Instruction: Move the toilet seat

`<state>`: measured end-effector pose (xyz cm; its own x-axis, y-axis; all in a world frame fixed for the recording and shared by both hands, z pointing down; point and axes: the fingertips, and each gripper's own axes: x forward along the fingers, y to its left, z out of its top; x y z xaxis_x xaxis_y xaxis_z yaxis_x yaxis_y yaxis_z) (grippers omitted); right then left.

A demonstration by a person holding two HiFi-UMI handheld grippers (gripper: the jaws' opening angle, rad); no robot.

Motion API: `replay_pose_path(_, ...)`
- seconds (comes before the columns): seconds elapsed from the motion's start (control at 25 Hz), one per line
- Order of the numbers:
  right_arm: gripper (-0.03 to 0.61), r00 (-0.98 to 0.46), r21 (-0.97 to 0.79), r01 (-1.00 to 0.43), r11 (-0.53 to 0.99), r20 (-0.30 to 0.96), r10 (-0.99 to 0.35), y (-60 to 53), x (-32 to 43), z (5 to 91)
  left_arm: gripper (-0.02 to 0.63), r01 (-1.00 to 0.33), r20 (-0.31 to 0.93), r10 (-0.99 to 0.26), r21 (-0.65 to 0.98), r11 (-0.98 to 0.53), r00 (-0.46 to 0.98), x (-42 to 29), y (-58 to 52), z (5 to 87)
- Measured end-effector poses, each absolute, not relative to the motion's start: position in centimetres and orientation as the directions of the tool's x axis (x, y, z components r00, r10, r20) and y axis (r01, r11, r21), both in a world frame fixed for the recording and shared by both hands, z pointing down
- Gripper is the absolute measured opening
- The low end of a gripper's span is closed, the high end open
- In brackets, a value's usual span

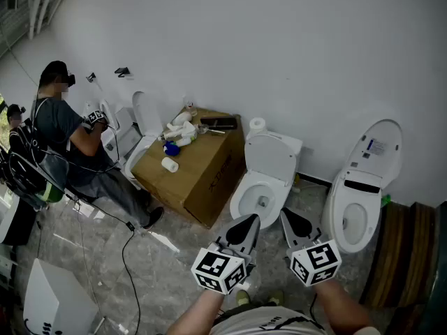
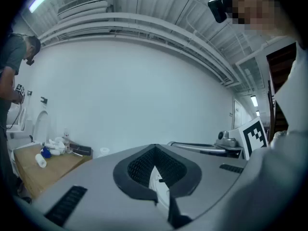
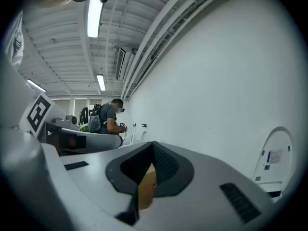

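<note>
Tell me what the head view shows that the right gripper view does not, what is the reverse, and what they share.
Only the head view shows the open white ceramic toilet, the white paper roll on its tank and the grey tiled floor. Only the right gripper view shows the ribbed ceiling with its long strip lights. Both show the person in a grey shirt, the upright oval lid of a second white toilet and the plain white wall.

The left hand-held gripper (image 1: 248, 220) and right hand-held gripper (image 1: 288, 216) have pale grey shells tapering to black ribbed pads. Behind the pads, each carries a white marker cube (image 1: 218, 270) printed with black squares. The person wears a light grey top (image 1: 269, 323).
</note>
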<state>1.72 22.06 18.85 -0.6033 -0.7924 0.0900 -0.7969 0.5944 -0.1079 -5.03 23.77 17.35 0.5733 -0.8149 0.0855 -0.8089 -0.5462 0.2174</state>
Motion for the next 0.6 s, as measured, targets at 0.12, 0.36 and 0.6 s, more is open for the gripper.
replay_pose_path(0.12, 0.015, -0.609, -0.107, -0.793, 0.600, 0.092, -0.788, 21.9, 1.8, 18.9, 0.003, -0.809, 0.089, -0.815, 0.219, -0.545, 0.573, -4.7, 23.5, 17.4)
replay_pose_path(0.36, 0.015, -0.617, -0.108, -0.786, 0.609, 0.090, -0.781, 22.9, 1.8, 18.8, 0.003, -0.808, 0.084, -0.814, 0.215, -0.548, 0.574, -4.4, 24.6, 17.1)
replay_pose_path(0.6, 0.017, -0.608, -0.198, -0.784, 0.588, 0.060, -0.791, 22.7, 3.0, 19.2, 0.003, -0.817, 0.093, -0.820, 0.206, -0.539, 0.564, -4.7, 24.7, 18.1)
